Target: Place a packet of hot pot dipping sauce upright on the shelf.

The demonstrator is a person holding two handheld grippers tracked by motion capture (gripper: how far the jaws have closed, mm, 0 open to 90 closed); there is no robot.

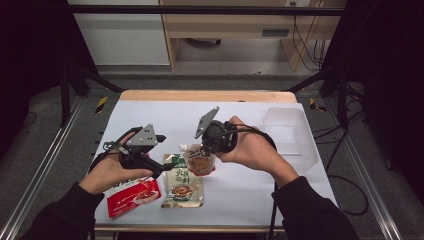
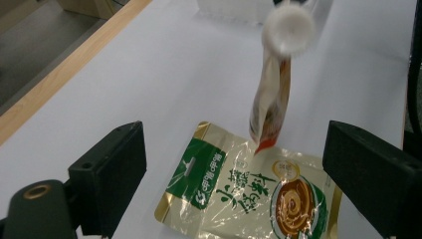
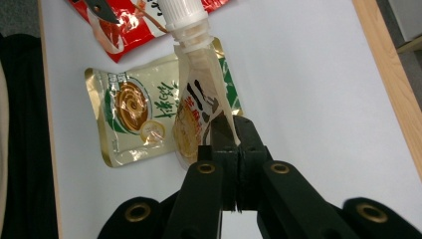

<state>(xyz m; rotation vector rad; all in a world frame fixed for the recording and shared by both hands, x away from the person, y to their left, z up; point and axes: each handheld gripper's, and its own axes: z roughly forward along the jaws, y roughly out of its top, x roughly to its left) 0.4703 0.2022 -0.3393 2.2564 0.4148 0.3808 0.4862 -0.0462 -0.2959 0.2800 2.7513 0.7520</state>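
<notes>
Nearest, at table front: lay flat a red sachet [image 1: 132, 196], writing too small to read. Just beside it, to its right, lay flat a green-gold sachet [image 1: 182, 182], long axis front to back, green end pointing away from the person; Chinese characters on front and a round brown dish picture, brand not readable.

Next, left gripper [image 1: 160, 167] w/ jaws released and wide apart, nothing between pads, hung low over left edge of green-gold sachet.

Farther: right gripper [image 3: 226, 130] clenched on bottom corner of a spout pouch [image 3: 196, 107], pads pressed tight on it. Held pouch off the table, above far end of green-gold sachet, long axis tilted, white cap [image 2: 288, 31] pointing toward left gripper. Black Chinese brush characters on orange-white front, not legible.

Farthest, at right back: stood a clear plastic box [image 1: 290, 131], well apart.
</notes>
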